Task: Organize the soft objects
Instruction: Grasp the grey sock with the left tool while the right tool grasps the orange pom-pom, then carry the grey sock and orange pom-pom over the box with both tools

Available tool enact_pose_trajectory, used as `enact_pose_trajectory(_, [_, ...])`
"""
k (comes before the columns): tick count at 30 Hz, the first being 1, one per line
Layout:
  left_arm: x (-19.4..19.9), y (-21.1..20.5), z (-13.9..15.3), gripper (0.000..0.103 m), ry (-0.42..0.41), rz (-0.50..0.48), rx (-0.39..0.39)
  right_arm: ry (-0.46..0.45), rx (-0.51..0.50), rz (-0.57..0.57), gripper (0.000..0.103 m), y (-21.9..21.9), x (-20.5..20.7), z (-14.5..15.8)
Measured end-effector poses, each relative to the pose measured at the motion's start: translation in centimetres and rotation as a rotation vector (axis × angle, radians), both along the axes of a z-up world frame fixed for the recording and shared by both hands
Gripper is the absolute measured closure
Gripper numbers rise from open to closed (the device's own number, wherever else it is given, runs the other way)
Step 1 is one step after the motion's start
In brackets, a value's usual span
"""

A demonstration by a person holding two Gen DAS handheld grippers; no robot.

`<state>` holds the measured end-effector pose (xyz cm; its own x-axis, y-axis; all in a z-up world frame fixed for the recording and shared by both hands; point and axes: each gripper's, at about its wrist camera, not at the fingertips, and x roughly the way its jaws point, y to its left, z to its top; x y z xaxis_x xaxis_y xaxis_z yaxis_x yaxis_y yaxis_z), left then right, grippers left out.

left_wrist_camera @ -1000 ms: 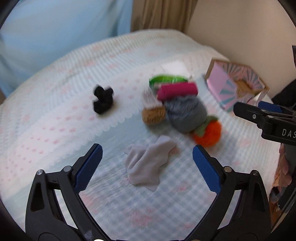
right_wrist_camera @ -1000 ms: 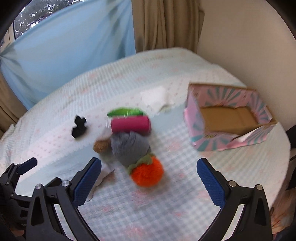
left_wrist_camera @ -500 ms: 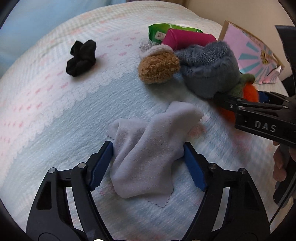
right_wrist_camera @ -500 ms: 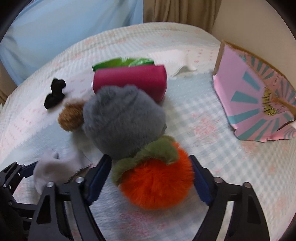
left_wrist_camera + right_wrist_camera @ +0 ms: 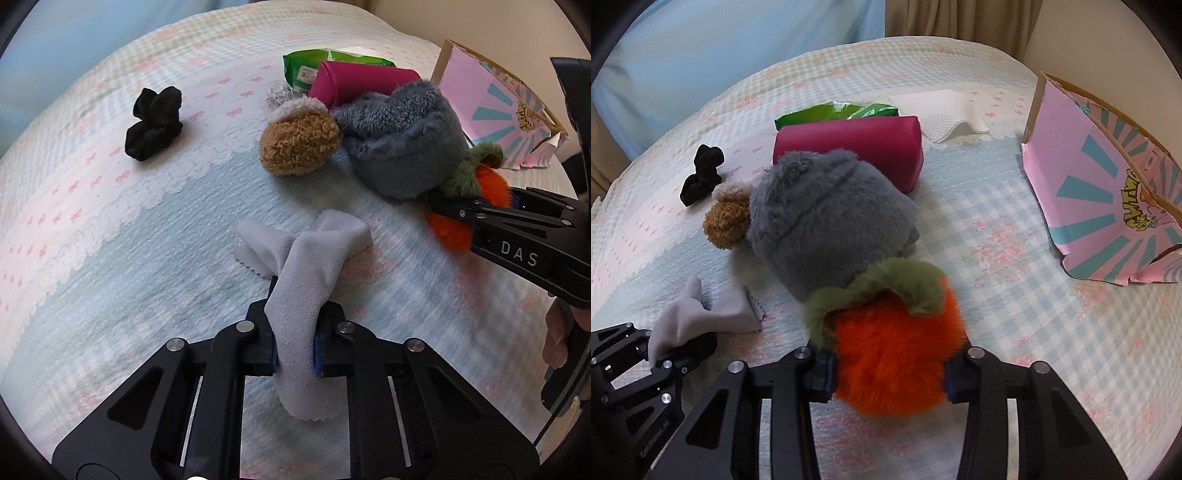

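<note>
My left gripper (image 5: 295, 354) is shut on a pale grey cloth (image 5: 306, 266) that still rests partly on the bedspread; the cloth also shows in the right wrist view (image 5: 698, 314). My right gripper (image 5: 888, 373) is shut on a fluffy orange plush with a green collar (image 5: 890, 354), squeezing its sides; it also shows in the left wrist view (image 5: 476, 206). A grey furry plush (image 5: 827, 218) lies against it. A tan curly plush (image 5: 299, 144), a black scrunchie (image 5: 153, 123) and a magenta pouch (image 5: 849, 147) lie beyond.
A pink and teal cardboard box (image 5: 1108, 192) stands on the right, its open top hidden from here. A green packet (image 5: 321, 66) and a white folded cloth (image 5: 938, 110) lie at the back. A wall and curtains stand behind the bed.
Both grippers came down and closed: the left on the grey cloth, bunching it up, the right on the orange plush.
</note>
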<state>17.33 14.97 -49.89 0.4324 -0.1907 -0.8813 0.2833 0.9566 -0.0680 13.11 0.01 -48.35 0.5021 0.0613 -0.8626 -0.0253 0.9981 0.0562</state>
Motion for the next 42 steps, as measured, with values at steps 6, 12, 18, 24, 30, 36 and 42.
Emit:
enact_pose_trajectory(6, [-0.6, 0.3, 2.3, 0.093, -0.014, 0.015, -0.005, -0.017, 0.01, -0.008, 0.066, -0.4, -1.0, 1.9])
enact_pose_trajectory(12, [-1.7, 0.5, 6.4, 0.093, -0.029, 0.055, -0.021, -0.055, 0.019, -0.001, 0.067, -1.3, -2.4, 6.1])
enact_pose_trajectory(18, [-2.3, -0.4, 13.6, 0.093, -0.095, 0.097, -0.041, -0.115, 0.033, 0.002, 0.067, -2.5, -4.0, 12.9])
enact_pose_trajectory(24, [-2.4, -2.3, 21.2, 0.093, -0.164, 0.123, -0.07, -0.203, 0.054, 0.004, 0.067, -4.4, -5.7, 20.9])
enact_pose_trajectory(30, [-2.0, -7.4, 26.7, 0.093, -0.209, 0.124, -0.109, -0.278, 0.079, -0.021, 0.067, -8.3, -6.5, 27.2])
enact_pose_trajectory(36, [-1.0, -14.0, 29.9, 0.093, -0.249, 0.145, -0.122, -0.296, 0.095, -0.032, 0.067, -14.8, -5.7, 29.8])
enact_pose_trajectory(42, [1.5, -22.0, 30.1, 0.093, -0.215, 0.18, -0.137, -0.219, 0.096, -0.013, 0.067, -23.4, -3.3, 29.3])
